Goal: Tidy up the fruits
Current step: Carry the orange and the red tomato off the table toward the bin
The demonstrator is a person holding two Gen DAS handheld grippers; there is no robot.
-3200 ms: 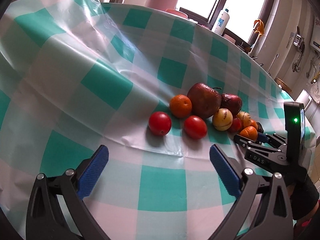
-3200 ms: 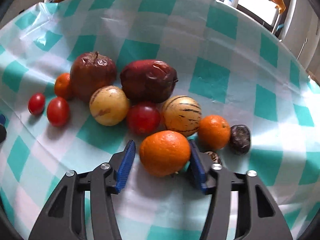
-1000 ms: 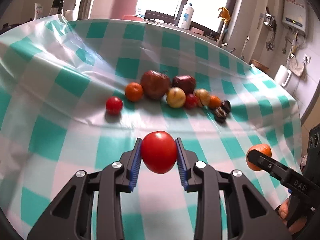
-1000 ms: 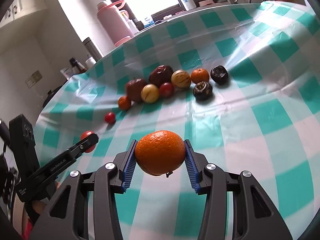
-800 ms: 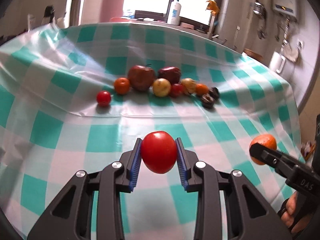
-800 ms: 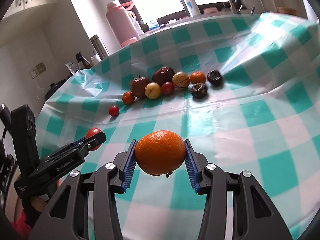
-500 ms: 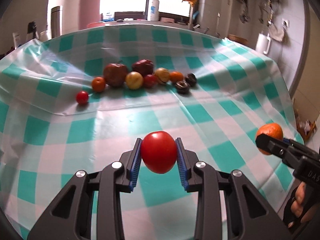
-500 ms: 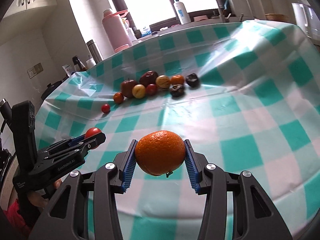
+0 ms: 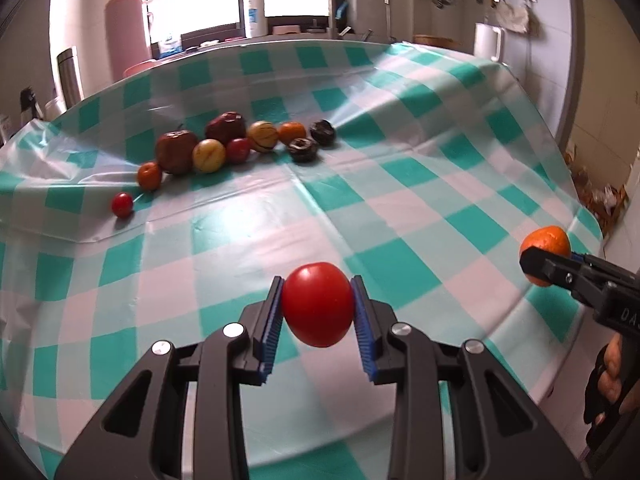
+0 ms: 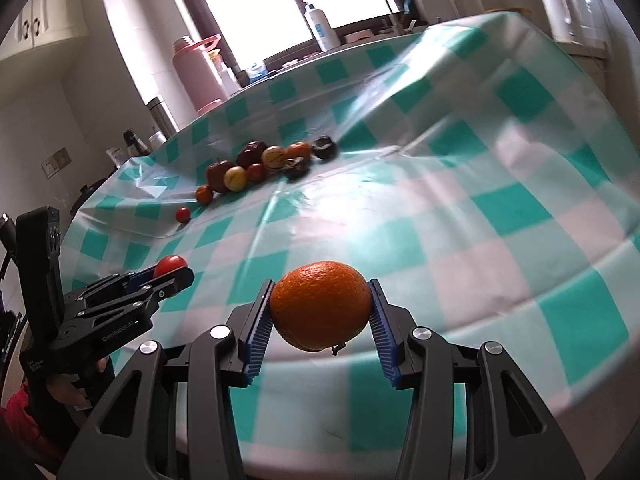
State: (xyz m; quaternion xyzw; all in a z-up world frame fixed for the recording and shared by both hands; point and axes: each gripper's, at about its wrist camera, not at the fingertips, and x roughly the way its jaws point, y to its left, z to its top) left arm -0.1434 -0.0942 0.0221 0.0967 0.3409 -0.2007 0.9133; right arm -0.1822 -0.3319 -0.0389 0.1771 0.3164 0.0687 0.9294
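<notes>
Your left gripper has its blue pads clamped on both sides of a red tomato, which hangs clear above the checked tablecloth. Your right gripper is pinching an orange the same way, a pad on each side, the fruit lifted off the cloth near the table's close edge. From the left camera that orange shows far out on the right, with your gloved hand on the handle below it. From the right camera the tomato peeks out on the left, above the other tool's fingers.

The remaining fruit sits well away from both tools, in a line at the far side of the cloth. A small tomato lies alone at the left end, then a small orange beside a wrinkled dark red apple. A yellow fruit and a striped yellow one follow, and two dark shrivelled fruits close off the right end. A pink flask stands behind the table by the window.
</notes>
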